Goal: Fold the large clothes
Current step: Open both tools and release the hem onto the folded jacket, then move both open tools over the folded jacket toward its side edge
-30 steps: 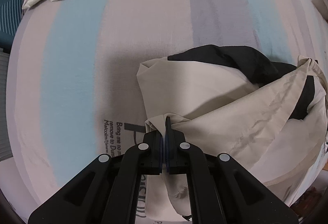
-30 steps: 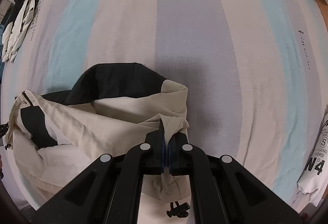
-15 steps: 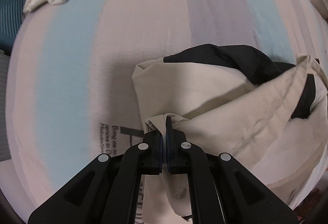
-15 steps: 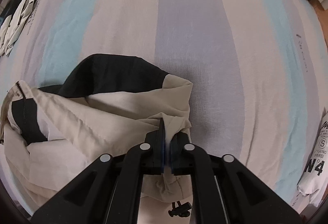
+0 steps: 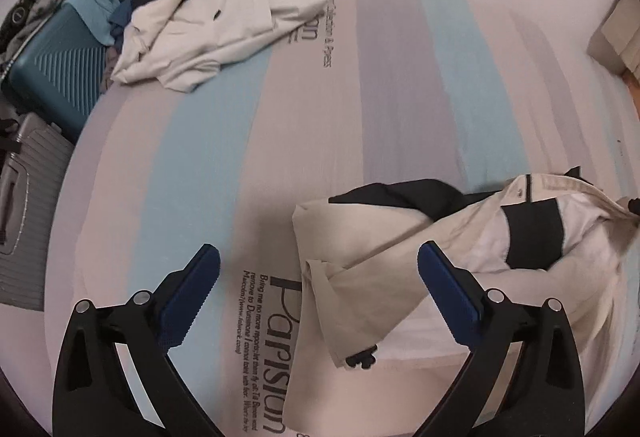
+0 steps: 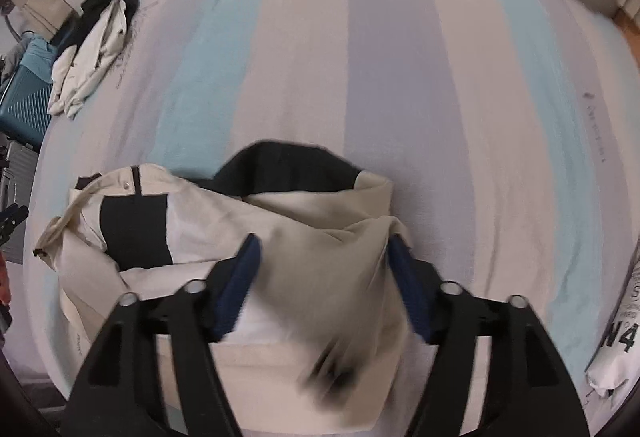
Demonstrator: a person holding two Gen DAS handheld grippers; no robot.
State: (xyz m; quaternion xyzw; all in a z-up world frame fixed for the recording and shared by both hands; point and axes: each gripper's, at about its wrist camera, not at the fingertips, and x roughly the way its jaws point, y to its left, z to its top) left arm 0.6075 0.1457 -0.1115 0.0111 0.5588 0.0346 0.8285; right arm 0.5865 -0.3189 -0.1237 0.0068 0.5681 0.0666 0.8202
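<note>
Left gripper (image 5: 318, 277): jaws opening, wide, nothing between the pads. Cream-and-black garment (image 5: 384, 237) lies on the striped bedsheet (image 5: 280, 137), below and to its right, long axis crosswise. Right gripper (image 6: 324, 277): jaws opening above the garment's blurred folded edge; nearer, directly over it.

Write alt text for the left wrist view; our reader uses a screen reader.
The left gripper, jaws opening and empty, hangs over a beige-and-black jacket on a striped bedsheet. Crumpled clothes and a teal suitcase sit beyond.
</note>
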